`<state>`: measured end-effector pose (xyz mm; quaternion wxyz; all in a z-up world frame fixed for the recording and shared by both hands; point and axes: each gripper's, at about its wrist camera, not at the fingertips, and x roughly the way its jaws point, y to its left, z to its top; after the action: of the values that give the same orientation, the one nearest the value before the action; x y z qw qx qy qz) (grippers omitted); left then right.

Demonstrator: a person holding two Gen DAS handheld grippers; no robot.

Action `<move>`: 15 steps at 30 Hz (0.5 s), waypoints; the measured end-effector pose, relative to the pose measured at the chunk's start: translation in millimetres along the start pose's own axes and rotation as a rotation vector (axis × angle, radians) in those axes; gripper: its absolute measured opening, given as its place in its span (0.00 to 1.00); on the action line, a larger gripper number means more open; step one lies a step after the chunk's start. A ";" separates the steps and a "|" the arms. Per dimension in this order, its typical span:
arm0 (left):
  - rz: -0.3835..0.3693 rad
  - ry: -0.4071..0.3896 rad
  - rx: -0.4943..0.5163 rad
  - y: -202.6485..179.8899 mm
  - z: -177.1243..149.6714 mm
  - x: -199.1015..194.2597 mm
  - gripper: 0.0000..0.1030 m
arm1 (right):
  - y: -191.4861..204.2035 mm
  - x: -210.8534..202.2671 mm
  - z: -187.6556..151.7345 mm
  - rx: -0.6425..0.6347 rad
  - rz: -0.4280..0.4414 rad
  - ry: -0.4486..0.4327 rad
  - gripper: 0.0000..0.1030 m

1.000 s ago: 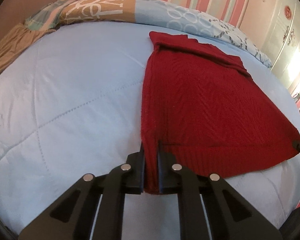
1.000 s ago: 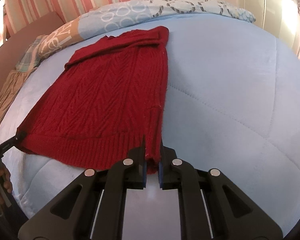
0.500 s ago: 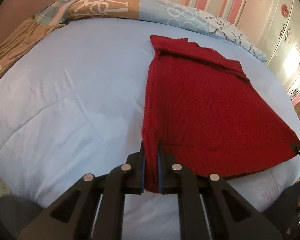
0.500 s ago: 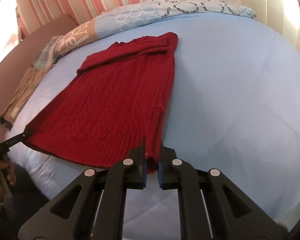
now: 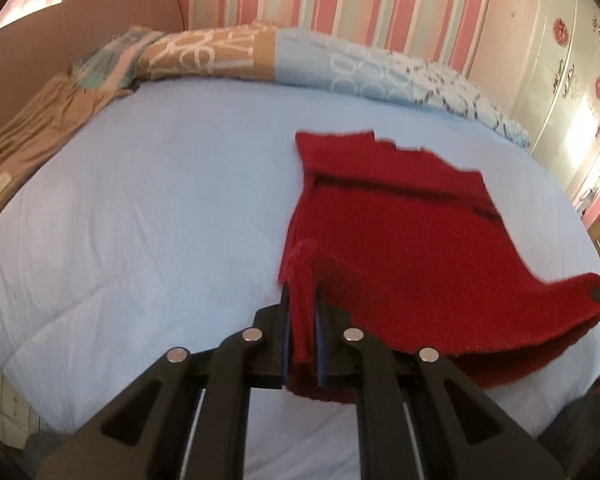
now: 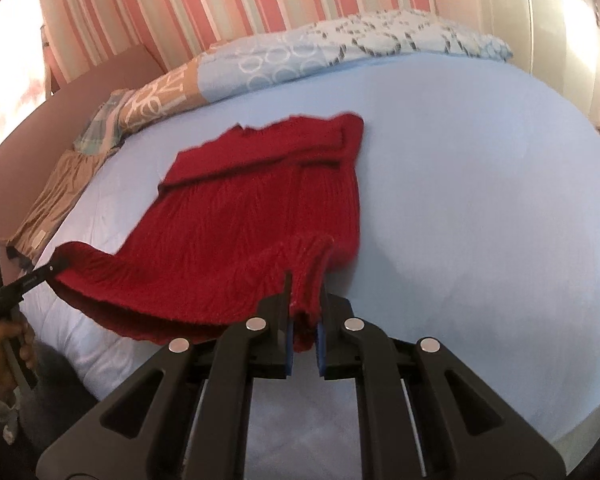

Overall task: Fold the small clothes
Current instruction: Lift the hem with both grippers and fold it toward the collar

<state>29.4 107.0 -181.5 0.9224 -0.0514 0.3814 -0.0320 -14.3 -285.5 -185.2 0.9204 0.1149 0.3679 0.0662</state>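
A red knitted sweater (image 5: pixel 400 232) lies on the light blue bed (image 5: pixel 160 208), neck end far from me. My left gripper (image 5: pixel 301 300) is shut on the left corner of its ribbed hem, and the knit bunches up between the black fingers. My right gripper (image 6: pixel 305 288) is shut on the other hem corner of the sweater (image 6: pixel 240 220). The whole near hem hangs lifted off the bed between the two grips, sagging in the middle. The left gripper's tip (image 6: pixel 40 274) and the hand holding it show at the left edge of the right wrist view.
Patterned pillows (image 5: pixel 340 68) line the head of the bed under a pink striped wall. A tan folded blanket (image 5: pixel 32 140) lies at the far left beside a brown headboard (image 5: pixel 80 28). Wardrobe doors (image 5: pixel 560 60) stand on the right. Bare bed (image 6: pixel 480 200) spreads right of the sweater.
Both grippers have risen and drawn back, lifting the hem off the bed. The sweater's lower half now hangs raised and curls over; the neck end still rests flat.
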 end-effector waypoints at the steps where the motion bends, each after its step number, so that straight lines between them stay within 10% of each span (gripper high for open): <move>1: -0.003 -0.012 -0.011 -1.2 11.3 3.4 0.09 | 0.7 1.7 12.1 0.000 0.002 -0.017 0.08; 15: 0.087 -0.063 0.001 -18.9 148.2 118.6 0.09 | -27.7 110.4 136.1 0.043 -0.050 -0.007 0.09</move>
<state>217.7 87.0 -158.0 0.9345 -0.0351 0.3540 0.0095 160.6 -311.6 -169.8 0.9204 0.1257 0.3685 0.0348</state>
